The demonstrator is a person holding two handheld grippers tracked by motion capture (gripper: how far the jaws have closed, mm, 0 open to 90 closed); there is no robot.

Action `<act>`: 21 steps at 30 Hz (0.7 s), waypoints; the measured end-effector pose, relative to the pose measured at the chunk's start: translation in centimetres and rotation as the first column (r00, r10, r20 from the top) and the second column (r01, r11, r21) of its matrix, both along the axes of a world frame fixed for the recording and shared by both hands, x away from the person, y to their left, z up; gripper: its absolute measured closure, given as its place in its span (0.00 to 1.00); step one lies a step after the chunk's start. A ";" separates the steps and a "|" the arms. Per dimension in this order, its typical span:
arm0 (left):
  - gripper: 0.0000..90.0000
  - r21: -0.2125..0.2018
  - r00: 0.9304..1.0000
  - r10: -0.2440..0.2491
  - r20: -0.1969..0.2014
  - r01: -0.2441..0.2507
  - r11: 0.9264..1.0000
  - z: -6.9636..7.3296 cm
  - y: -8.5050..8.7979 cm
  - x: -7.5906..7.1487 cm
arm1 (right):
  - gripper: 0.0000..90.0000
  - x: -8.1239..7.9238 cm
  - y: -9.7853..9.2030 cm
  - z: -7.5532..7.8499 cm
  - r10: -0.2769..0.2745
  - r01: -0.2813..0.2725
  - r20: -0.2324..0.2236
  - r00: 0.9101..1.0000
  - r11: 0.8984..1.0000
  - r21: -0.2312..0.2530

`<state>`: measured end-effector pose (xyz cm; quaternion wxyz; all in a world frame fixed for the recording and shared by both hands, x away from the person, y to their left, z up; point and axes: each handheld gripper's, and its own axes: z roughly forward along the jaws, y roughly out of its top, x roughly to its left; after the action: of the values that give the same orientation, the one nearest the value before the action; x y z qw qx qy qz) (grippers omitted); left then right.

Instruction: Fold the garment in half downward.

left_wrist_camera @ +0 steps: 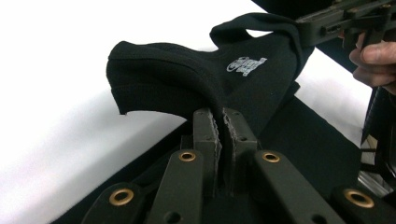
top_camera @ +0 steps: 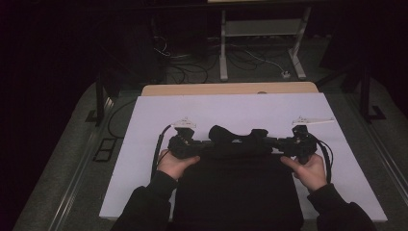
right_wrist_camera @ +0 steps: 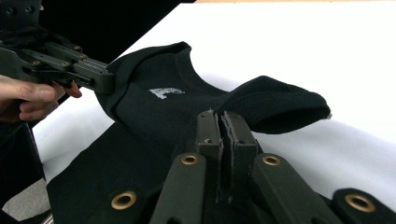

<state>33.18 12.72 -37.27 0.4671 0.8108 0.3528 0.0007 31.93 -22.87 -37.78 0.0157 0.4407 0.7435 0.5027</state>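
A black garment (top_camera: pixel 235 185) lies flat on the white sheet (top_camera: pixel 231 108), its collar end lifted and stretched between my two grippers. My left gripper (top_camera: pixel 204 143) is shut on the fabric at one shoulder, with a bunched sleeve end (top_camera: pixel 219 131) beside it. My right gripper (top_camera: pixel 274 142) is shut on the opposite shoulder. In the left gripper view the pads (left_wrist_camera: pixel 208 128) pinch the black garment (left_wrist_camera: pixel 187 74), whose small white neck logo (left_wrist_camera: pixel 246 64) shows. In the right gripper view my right gripper (right_wrist_camera: pixel 220 122) clamps the garment (right_wrist_camera: pixel 154 112) next to a sleeve opening (right_wrist_camera: pixel 280 109).
The white sheet covers a wooden table whose far edge (top_camera: pixel 231 89) shows. Behind it stand a white desk frame (top_camera: pixel 262 29) and loose cables (top_camera: pixel 192 57) on the dark floor. The person's hands (top_camera: pixel 175 163) grip the tools from the near side.
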 end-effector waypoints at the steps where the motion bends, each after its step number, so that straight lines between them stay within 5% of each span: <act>1: 0.93 0.003 1.000 -0.003 0.000 0.003 1.000 0.0 0.0 -0.1 | 0.94 -0.1 0.0 0.0 0.000 0.000 -0.001 1.000 1.000 -0.001; 21: 0.93 0.042 0.999 -0.025 -0.031 0.027 0.999 -1.4 0.6 -2.2 | 0.94 -2.2 0.2 -1.1 0.050 -0.051 -0.046 0.998 0.998 -0.025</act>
<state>30.98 13.28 -38.63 0.4443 0.8250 0.3491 -0.0100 29.75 -22.70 -38.90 -0.0079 0.4328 0.7611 0.4830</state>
